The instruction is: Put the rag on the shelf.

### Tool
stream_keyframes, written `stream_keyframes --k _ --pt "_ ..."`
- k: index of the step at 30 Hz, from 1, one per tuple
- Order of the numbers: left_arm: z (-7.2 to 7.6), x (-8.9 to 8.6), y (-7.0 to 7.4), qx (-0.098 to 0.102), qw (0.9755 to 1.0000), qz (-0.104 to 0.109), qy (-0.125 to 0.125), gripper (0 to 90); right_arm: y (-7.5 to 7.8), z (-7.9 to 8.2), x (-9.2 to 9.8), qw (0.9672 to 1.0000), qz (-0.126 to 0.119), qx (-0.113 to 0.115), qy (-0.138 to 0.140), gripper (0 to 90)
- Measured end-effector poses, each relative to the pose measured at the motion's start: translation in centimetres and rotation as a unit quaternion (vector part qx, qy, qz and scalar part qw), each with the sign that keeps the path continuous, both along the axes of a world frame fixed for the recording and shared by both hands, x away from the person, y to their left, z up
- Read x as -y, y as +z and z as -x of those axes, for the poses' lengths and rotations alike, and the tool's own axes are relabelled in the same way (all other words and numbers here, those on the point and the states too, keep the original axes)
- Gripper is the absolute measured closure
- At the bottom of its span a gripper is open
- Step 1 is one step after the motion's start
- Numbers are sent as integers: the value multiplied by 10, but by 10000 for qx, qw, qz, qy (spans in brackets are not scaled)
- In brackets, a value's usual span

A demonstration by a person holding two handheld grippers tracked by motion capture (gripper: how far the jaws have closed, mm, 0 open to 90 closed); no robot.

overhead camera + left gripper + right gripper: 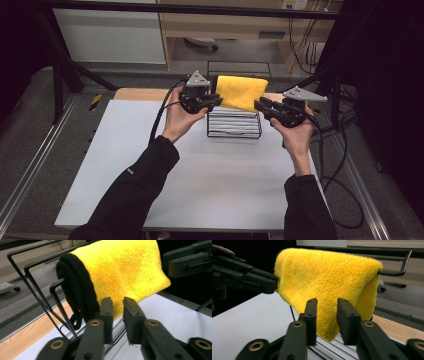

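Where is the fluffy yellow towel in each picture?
High view: the yellow towel hangs over the wire rack at the table's far middle.
Left gripper view: upper middle, above the jaws.
Right gripper view: centre, hanging behind the jaws.
Shared landmark: the black wire rack carrying it.

Yellow towel (pixel 241 92) hides the rack's top (pixel 234 131)

towel (pixel 241 92) over rack (pixel 234 131), on table (pixel 200 185)
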State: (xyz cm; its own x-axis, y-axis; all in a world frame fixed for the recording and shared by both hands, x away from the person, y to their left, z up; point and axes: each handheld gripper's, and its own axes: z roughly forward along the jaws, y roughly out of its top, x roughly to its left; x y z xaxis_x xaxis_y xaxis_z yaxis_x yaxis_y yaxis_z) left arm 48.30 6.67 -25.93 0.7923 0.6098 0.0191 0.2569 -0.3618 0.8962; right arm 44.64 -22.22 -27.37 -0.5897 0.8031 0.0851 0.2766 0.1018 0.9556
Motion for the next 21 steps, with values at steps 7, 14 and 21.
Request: stream_keyframes --k 7,14,21 --pt "13 -15 1 -95 9998 -171 67 536 10 12 3 10000 14 -32 42 431" --pt "31 -41 -8 -240 9991 -329 136 366 5 20 2 9996 109 -266 34 230" --pt "48 -73 -27 -417 9983 -366 198 221 -11 30 0 9986 264 -456 66 103"
